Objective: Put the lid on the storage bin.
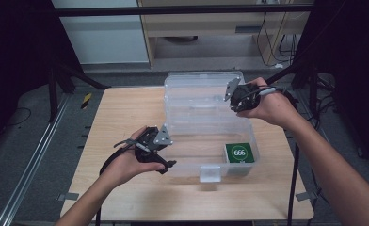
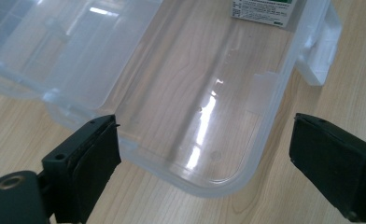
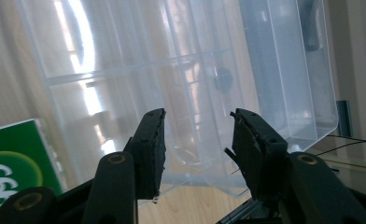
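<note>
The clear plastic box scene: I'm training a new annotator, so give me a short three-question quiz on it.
1. True or false: the green 666 box lies inside the clear plastic box.
2. Which claw is at the raised lid: A left, B right?
3. Fill in: the left claw's jaws stand wide ____ astride a corner of the box.

Key: 1 true. 2 B, the right claw. 3 open.

Clear plastic storage box [image 1: 192, 141] w/ lid raised on light wooden table [image 1: 126, 113]; green "666" carton [image 1: 239, 153] inside, near-right corner. Left gripper [image 1: 166, 165] beside box, right gripper [image 1: 233, 96] at lid.
</note>
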A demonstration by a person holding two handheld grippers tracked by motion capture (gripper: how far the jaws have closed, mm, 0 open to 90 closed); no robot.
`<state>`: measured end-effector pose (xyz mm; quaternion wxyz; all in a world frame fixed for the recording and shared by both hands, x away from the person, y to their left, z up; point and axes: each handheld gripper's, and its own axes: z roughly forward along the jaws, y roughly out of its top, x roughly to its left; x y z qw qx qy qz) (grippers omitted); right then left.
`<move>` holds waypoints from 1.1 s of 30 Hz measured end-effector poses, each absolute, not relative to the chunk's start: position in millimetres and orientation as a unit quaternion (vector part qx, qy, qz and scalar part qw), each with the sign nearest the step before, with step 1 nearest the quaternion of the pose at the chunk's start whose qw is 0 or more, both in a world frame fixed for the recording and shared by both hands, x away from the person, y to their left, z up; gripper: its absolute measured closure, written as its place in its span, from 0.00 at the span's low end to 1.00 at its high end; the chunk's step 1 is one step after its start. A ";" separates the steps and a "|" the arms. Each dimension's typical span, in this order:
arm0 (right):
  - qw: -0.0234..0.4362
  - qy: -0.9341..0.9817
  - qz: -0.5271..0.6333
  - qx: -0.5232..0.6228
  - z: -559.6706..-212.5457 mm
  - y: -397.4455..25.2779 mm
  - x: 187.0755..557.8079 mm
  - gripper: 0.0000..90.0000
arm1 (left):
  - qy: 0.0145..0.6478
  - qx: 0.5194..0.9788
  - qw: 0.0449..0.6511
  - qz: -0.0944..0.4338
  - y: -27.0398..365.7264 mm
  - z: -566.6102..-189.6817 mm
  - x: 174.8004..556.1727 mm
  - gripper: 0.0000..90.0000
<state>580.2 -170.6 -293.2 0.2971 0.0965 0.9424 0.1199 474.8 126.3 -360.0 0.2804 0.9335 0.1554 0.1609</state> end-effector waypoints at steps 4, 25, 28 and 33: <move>0.295 0.945 0.106 0.092 -296.1 -169.3 589.6 0.57 | 0.147 0.939 0.272 0.149 119.3 -362.8 478.4 0.11; 0.268 0.961 0.059 0.028 -309.0 -163.2 606.8 0.87 | 0.100 0.961 0.226 0.121 91.6 -369.6 483.9 0.24; 0.269 0.961 0.057 0.027 -310.2 -163.3 607.5 0.87 | 0.094 0.965 0.216 0.115 92.4 -372.2 483.2 0.28; 0.275 0.960 0.047 0.027 -312.0 -158.6 607.2 0.88 | 0.083 0.972 0.196 0.105 93.7 -375.7 483.3 0.34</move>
